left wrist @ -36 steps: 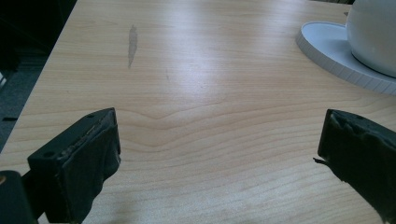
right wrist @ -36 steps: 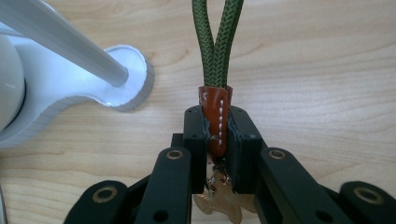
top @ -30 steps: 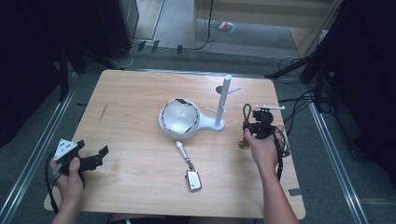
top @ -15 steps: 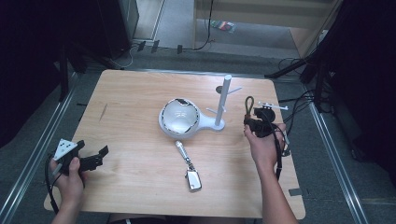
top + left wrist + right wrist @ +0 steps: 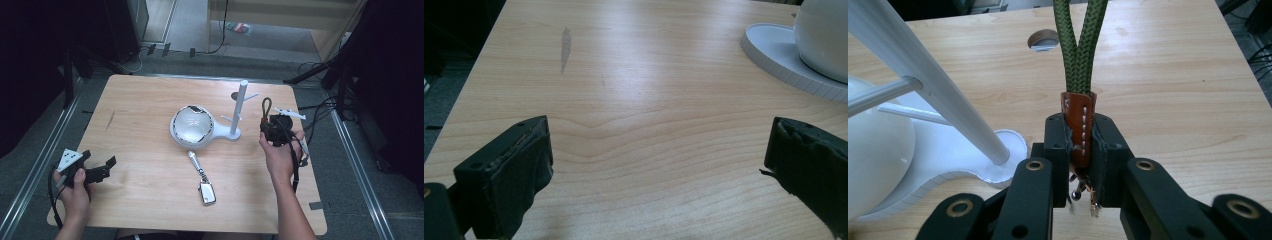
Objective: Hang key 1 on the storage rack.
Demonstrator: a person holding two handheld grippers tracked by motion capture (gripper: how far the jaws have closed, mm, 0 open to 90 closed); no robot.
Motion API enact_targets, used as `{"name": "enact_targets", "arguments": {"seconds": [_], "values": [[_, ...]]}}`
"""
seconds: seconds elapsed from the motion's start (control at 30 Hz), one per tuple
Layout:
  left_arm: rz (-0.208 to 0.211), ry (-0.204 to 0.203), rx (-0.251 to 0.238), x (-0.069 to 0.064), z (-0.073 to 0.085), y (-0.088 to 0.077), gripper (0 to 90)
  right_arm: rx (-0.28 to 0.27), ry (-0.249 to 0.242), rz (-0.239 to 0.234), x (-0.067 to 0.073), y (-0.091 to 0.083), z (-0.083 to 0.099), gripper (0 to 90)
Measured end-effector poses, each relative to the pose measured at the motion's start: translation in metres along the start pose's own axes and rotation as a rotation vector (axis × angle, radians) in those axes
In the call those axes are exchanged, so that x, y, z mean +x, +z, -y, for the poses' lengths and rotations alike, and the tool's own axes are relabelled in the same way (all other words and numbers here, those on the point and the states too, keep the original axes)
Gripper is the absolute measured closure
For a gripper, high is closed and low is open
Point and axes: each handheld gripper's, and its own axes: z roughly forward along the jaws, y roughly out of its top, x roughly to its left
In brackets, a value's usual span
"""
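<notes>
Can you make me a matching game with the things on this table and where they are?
Things:
1. green rope loop
2. silver key fob
3. white peg stand
4. left gripper

Places or states:
A. lying flat on the table near the front
B. open, holding nothing
C. pinched by its leather tab in the right gripper
D. standing upright beside the round white bowl

Pairs: 1-C, 2-A, 3-D, 4-B
</notes>
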Motion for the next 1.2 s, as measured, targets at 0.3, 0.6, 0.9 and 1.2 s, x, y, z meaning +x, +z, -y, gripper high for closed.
{"name": "enact_targets", "arguments": {"seconds": [0.3,0.6,0.9,1.2], "values": [[0.000,-0.001,-0.001,0.000,0.000,0.000,0.0,-0.050,-0.015,0.006,0.004,-0.004,-0.001,80.1],[0.000,0.000,-0.002,0.000,0.000,0.000,0.0,-0.082,-0.028,-0.005,0.011,-0.008,-0.003,80.1],[-0.001,0.000,-0.001,0.000,0.000,0.000,0.0,-0.107,-0.043,-0.011,0.018,-0.011,-0.004,80.1],[0.001,-0.008,-0.003,0.001,0.000,0.000,0.0,-0.120,-0.058,-0.008,0.023,-0.014,-0.007,80.1]]}}
